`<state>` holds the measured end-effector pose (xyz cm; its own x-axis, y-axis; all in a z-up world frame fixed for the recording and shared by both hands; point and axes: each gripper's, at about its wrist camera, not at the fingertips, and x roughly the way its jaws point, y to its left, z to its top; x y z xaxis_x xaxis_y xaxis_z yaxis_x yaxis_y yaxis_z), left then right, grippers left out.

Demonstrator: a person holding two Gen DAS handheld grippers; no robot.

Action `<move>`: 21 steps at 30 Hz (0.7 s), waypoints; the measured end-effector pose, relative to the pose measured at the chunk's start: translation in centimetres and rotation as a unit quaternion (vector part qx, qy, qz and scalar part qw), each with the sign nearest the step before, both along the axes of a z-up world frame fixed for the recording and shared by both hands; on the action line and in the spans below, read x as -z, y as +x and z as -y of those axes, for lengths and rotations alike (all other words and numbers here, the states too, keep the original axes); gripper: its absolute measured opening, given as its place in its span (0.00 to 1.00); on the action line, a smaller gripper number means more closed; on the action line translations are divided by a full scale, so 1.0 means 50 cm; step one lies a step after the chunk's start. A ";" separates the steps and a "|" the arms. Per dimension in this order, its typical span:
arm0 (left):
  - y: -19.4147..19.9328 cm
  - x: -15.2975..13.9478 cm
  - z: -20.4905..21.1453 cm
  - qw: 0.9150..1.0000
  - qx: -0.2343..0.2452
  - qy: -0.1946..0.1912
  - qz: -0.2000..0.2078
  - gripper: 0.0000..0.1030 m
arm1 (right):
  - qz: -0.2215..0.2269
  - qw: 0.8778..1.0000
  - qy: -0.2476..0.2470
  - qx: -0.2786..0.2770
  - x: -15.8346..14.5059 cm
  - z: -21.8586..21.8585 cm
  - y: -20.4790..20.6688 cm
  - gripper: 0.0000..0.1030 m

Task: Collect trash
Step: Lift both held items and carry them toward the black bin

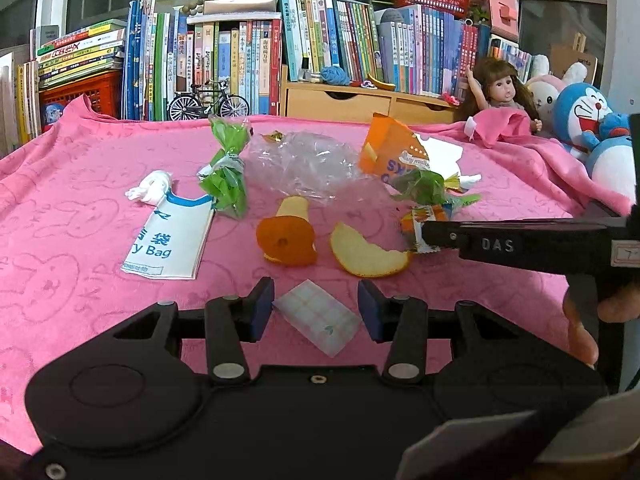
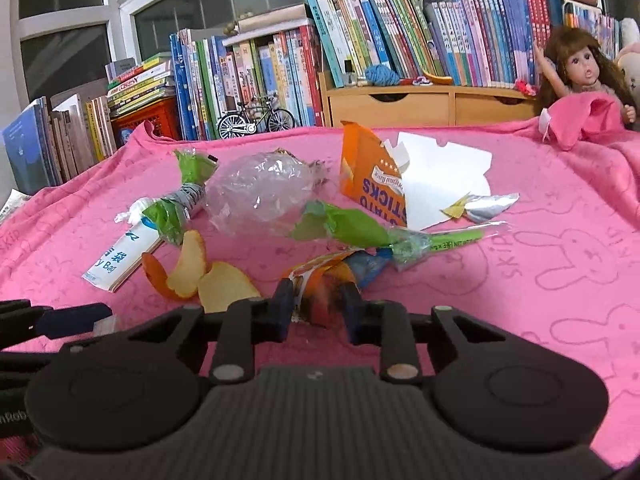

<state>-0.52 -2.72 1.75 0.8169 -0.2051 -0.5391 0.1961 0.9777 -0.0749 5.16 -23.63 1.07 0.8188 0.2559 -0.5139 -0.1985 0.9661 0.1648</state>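
Pink cloth (image 2: 560,208): R claw (image 2: 316,304) pinching crumpled orange wrapper (image 2: 324,280); L claw (image 1: 316,312) open, empty.

The right claw (image 2: 316,307) closes its blue-padded fingers (image 2: 285,304) on a crumpled orange and blue snack wrapper (image 2: 332,276). Curled orange peel pieces (image 2: 192,276) lie just left on the pink rabbit-print cloth (image 2: 560,264) covering the desk.

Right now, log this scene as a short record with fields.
surface: pink cloth
left claw: open, straddling a small checked wrapper
right claw: around an orange snack wrapper; grip cannot be told
peel: orange peel pieces mid-cloth
other trash: clear plastic bag, orange carton, green wrappers
background: books, doll
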 end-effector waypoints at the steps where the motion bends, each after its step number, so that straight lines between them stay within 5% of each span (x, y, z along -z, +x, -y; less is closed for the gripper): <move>1: -0.001 -0.002 -0.002 1.000 -0.001 0.000 0.001 0.42 | 0.001 1.000 0.001 -0.001 -0.002 0.001 -0.003 0.29; 21: -0.034 -0.028 -0.023 1.000 -0.003 -0.013 0.005 0.42 | 0.031 0.999 -0.004 -0.021 -0.026 -0.001 -0.113 0.28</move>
<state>-2.20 -1.58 3.17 0.8232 -0.2142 -0.5258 0.1910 0.9766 -0.0988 -0.48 -23.59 2.34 0.8375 0.2861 -0.4655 -0.2481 0.9582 0.1425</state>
